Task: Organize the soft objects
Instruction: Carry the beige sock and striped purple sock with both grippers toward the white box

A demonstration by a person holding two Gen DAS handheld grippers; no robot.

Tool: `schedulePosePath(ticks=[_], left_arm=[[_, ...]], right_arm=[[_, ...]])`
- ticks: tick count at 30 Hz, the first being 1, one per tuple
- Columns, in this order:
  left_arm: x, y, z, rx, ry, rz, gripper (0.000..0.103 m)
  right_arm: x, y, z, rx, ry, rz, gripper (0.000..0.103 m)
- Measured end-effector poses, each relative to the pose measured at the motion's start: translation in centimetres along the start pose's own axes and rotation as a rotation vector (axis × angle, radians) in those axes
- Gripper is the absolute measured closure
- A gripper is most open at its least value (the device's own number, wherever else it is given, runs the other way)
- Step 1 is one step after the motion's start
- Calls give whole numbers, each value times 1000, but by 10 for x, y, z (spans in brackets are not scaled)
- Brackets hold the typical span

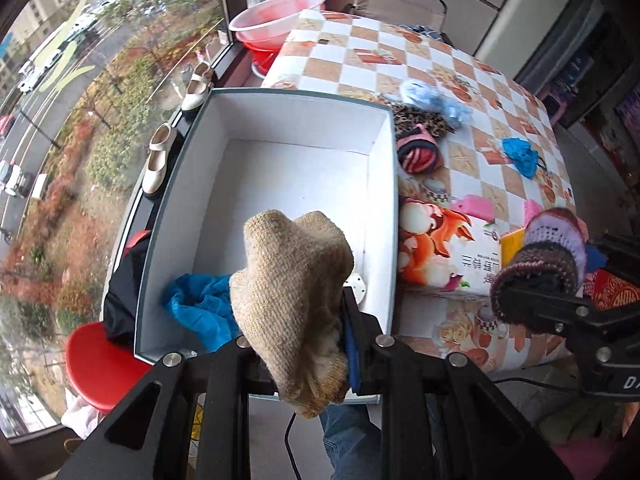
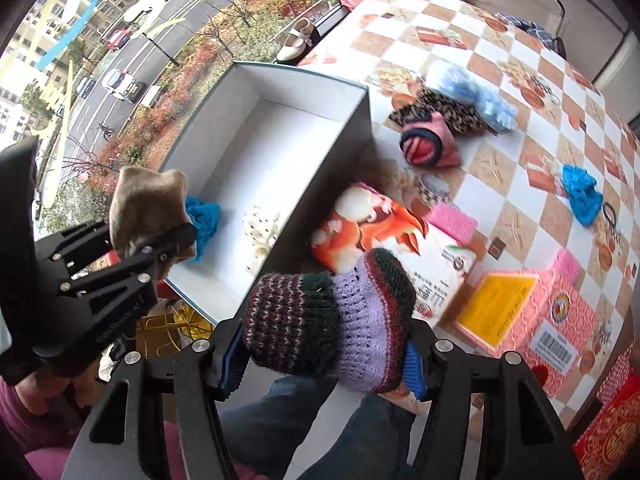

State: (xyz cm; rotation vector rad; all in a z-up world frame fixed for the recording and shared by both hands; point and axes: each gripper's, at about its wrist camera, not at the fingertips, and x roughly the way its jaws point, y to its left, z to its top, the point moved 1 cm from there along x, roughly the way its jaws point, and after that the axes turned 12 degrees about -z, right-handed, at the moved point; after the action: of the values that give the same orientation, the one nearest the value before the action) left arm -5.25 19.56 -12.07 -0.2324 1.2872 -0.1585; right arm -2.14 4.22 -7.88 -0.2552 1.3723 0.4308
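Left hand-held gripper (image 1: 304,344) is pinching a beige knitted sock (image 1: 294,288), holding it by its lower end so the bulk stands up just over the near end of the white box (image 1: 276,128); that position looks chosen so the sock can simply be let go and fall inside. Already in the box, at that same near end, lie a blue cloth (image 1: 198,310) and a small white spotted piece (image 2: 260,232), which suggests the box is the collecting place for the soft things. Right hand-held gripper (image 2: 326,354) is clamped on a striped purple-and-maroon knitted piece (image 2: 332,320), held above the near desk edge beside the box's right wall, probably waiting its turn. Out on the checkered desk (image 1: 472,72) more soft items remain: a pink-and-red rolled sock (image 2: 426,144) touching a leopard-print piece (image 2: 444,114), a fluffy light-blue item (image 2: 474,94) just behind them, and a blue scrunchie-like item (image 2: 582,196) well apart to the right. An orange printed carton (image 2: 384,236) lies against the box's side, and a pink carton (image 2: 532,320) sits nearer; being rigid, neither seems meant for the box. Roughly half the sorting appears left.
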Motion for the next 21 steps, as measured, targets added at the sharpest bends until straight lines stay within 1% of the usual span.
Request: schedulePosePath(ticks=[3, 9, 15, 21], left_arm=[[-3, 11, -3, -46, -13, 18, 78], [-6, 25, -5, -105, -34, 38, 78], [-2, 31, -5, -137, -32, 45, 78], [0, 32, -3, -143, -31, 45, 78]], right_arm=[[-6, 23, 17, -60, -31, 5, 40], [-7, 52, 32, -161, -38, 12, 40], [-5, 60, 42, -200, -34, 9, 40], [-6, 62, 50, -212, -37, 6, 40]])
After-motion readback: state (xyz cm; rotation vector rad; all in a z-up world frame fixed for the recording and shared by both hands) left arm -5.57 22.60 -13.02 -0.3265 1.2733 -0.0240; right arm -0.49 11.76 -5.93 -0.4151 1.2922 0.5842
